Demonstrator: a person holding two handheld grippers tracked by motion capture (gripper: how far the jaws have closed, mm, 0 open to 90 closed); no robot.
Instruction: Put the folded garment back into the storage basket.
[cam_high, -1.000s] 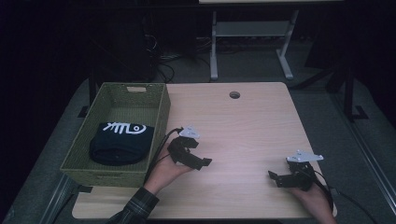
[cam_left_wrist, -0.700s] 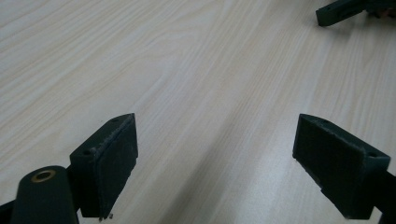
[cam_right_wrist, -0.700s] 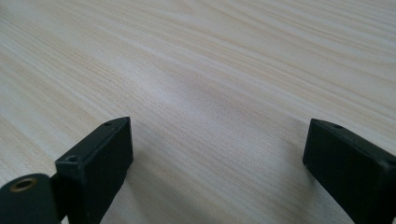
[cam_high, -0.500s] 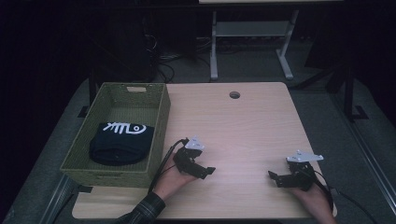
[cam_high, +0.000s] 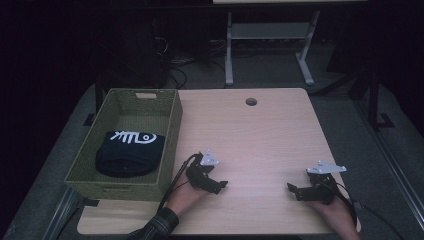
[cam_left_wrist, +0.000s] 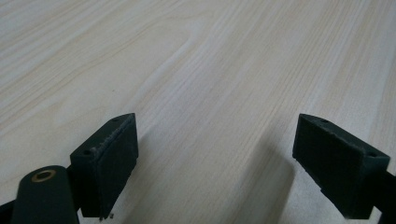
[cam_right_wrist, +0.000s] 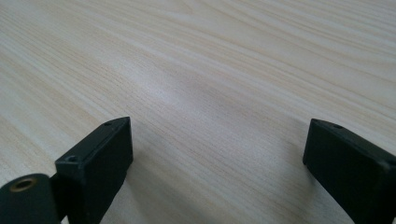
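Table (cam_high: 260, 135): light wood-grain top with a round cable hole (cam_high: 251, 102) near the far edge. Basket (cam_high: 172, 135): green woven, rectangular, standing on the table's left side, with a handle slot in its far wall. Garment (cam_high: 130, 152): dark folded cloth with a white printed mark on top, lying inside the basket toward its near end. Left gripper (cam_high: 216, 186): held in the person's left hand just right of the basket's near right corner, low over the table, well apart from the garment; jaws wide apart with bare wood between them, nothing held. Right gripper (cam_high: 295, 190): held in the right hand near the table's near right corner, well apart from the left gripper; jaws likewise spread wide over bare wood, empty. Plaid sleeve (cam_high: 160, 225): on the left forearm at the table's near edge.
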